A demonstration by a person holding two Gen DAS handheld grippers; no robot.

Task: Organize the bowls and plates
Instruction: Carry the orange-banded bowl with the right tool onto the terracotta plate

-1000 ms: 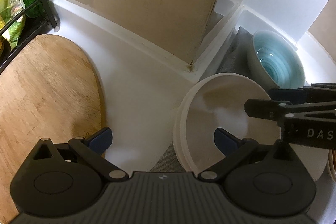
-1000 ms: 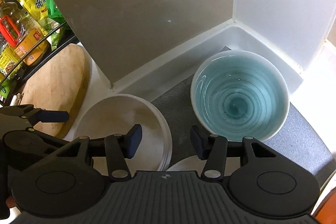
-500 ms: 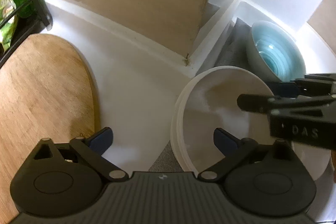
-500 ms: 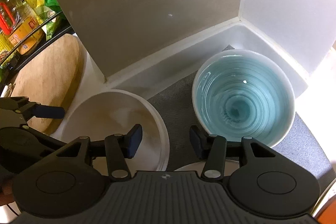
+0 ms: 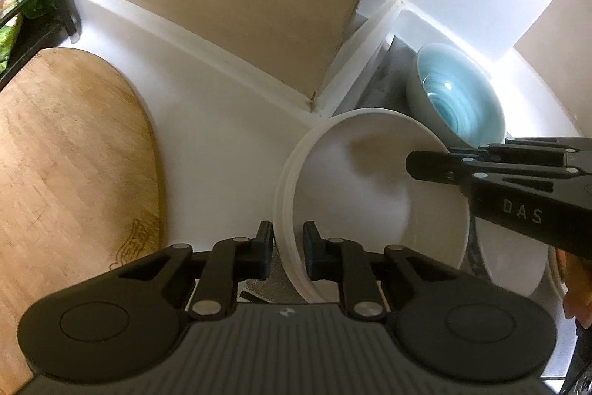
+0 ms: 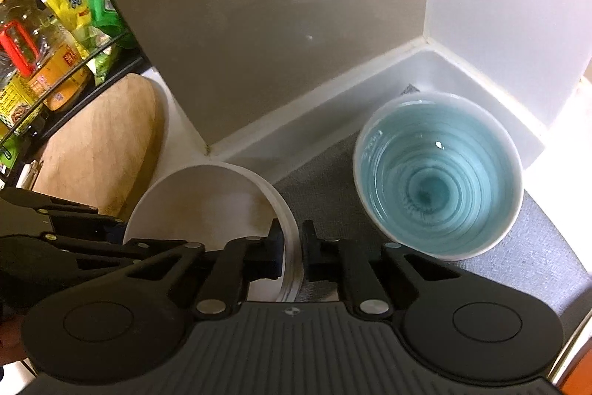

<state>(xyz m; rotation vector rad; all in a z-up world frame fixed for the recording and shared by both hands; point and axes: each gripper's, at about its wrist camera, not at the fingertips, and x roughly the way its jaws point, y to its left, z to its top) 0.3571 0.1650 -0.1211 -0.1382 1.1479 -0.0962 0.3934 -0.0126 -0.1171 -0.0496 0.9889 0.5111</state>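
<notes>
A stack of white bowls (image 5: 370, 180) stands at the edge of a grey mat (image 6: 325, 202). My left gripper (image 5: 288, 248) is shut on the stack's near-left rim. My right gripper (image 6: 292, 252) is shut on the right rim of the same white bowls (image 6: 207, 198); it shows in the left wrist view as the black tool (image 5: 518, 187) reaching in from the right. A blue-glazed bowl (image 6: 440, 173) sits on the mat to the right, also in the left wrist view (image 5: 458, 106). Another white dish (image 5: 510, 265) lies under the right gripper.
A wooden cutting board (image 5: 66, 165) lies on the white counter to the left. A beige panel (image 5: 240, 2) and white walls (image 6: 499, 6) close the corner behind the bowls. A wire rack with bottles and snack packs (image 6: 55, 43) stands far left.
Both grippers were open around the white bowls' rim and have closed onto it, left on the near-left rim, right on the right rim. The bowls have tilted slightly.
</notes>
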